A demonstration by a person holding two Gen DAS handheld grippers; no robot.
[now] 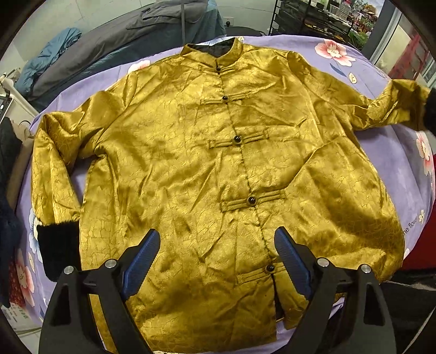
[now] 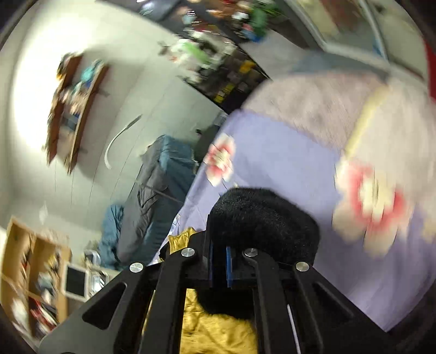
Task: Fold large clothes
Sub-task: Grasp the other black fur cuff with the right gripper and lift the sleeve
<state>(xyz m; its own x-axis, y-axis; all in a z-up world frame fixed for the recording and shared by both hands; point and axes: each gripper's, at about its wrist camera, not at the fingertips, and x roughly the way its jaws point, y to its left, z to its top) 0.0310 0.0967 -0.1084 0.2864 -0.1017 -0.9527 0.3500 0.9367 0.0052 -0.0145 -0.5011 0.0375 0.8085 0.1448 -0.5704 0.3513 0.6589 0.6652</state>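
A gold satin jacket [image 1: 218, 163] with black knot buttons lies face up, spread on a lilac floral sheet [image 1: 376, 68]. Its left sleeve ends in a black fur cuff [image 1: 58, 247] lying on the sheet. Its right sleeve [image 1: 395, 106] is stretched out and lifted at the far right. My left gripper [image 1: 216, 258] is open and empty, above the jacket's lower front. My right gripper [image 2: 220, 264] is shut on the right sleeve's black fur cuff [image 2: 261, 215], with gold fabric [image 2: 212, 326] hanging under it. The right wrist view is blurred.
Grey and blue coats [image 1: 114, 46] are piled beyond the far left of the sheet. A black wire rack [image 1: 313, 16] stands at the back right. Wooden shelves [image 2: 30, 272] and a wall shelf [image 2: 73, 109] show in the right wrist view.
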